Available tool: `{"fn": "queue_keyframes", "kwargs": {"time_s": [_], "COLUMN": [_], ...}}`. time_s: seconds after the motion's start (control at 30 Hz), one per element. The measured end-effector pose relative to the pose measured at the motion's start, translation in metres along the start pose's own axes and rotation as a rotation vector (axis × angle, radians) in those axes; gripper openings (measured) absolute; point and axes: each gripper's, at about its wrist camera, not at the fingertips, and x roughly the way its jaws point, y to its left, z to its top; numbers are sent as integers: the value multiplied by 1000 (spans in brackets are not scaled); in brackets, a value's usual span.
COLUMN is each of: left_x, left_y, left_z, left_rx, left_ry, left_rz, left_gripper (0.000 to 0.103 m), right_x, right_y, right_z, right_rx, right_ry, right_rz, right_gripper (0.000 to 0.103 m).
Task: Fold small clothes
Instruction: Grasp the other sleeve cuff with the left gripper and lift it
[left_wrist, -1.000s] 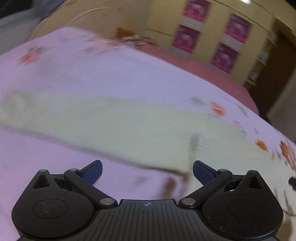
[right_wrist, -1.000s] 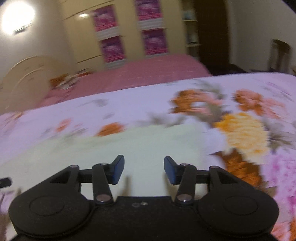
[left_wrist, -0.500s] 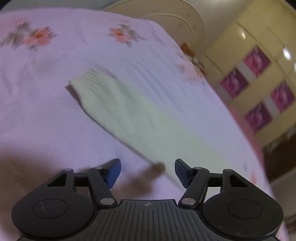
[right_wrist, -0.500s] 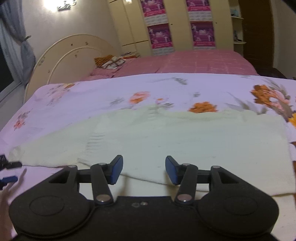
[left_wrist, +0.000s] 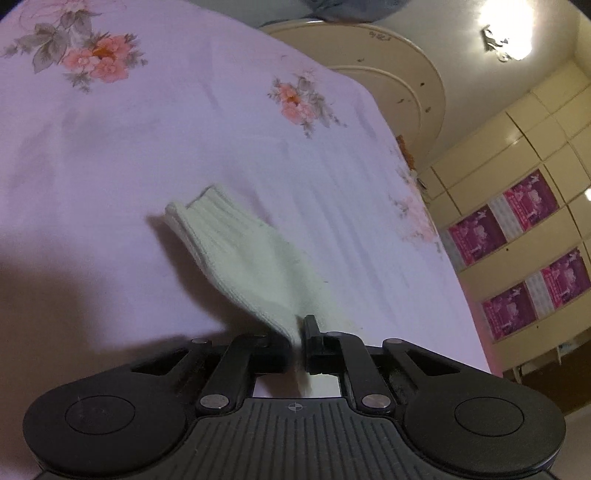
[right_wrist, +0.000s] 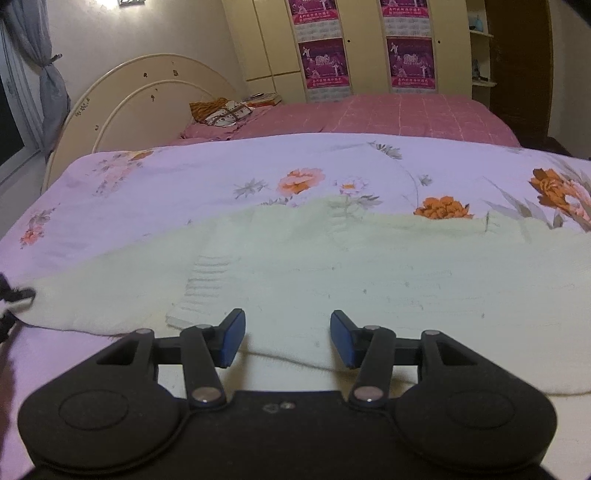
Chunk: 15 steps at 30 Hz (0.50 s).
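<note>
A pale green knitted sweater (right_wrist: 369, 266) lies spread flat across the floral bed sheet (right_wrist: 184, 177). In the left wrist view one of its sleeves (left_wrist: 240, 258) rises off the sheet (left_wrist: 110, 147), ribbed cuff pointing away. My left gripper (left_wrist: 300, 332) is shut on that sleeve, the fabric pinched between its fingers. My right gripper (right_wrist: 287, 338) hovers open just over the near edge of the sweater's body, with nothing pinched between its blue pads (right_wrist: 232, 339). A dark shape at the far left edge (right_wrist: 14, 295), by the sleeve's end, looks like the left gripper.
A cream arched headboard (right_wrist: 147, 96) stands at the left end of the bed. Beyond is a second bed with a pink cover (right_wrist: 388, 114) and a bundle of folded cloth (right_wrist: 225, 110). A cream wardrobe with pink posters (right_wrist: 321, 55) fills the back wall.
My left gripper went from wide open to shut on the sleeve, which now lifts off the sheet. My right gripper swung left along the sweater and stays open.
</note>
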Motion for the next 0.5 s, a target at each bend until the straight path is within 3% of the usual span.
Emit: {"fn": "queue_keyframes", "kwargs": {"time_s": [0.17,0.23,0.33,0.5], "left_x": [-14,-21,-30,-31], "left_y": [-35,-64,-113,-196], "left_z": [-2,-7,-26,-94], "left_rx": [153,253,390,547], "left_ry": [-40,-53,-21,144], "left_rz": [-91,-163,-286,-487], "left_gripper": [4,4,4,4], "right_x": [10,21,24,-5], "right_y": [3,6,16,-19], "right_z": [1,-6,-14,-1], "right_rx": [-24,-67,-155,82], "right_ry": [0,37,19,-9], "right_rz": [-41,-67,-98,9], "right_gripper": [50,50,53,49]}}
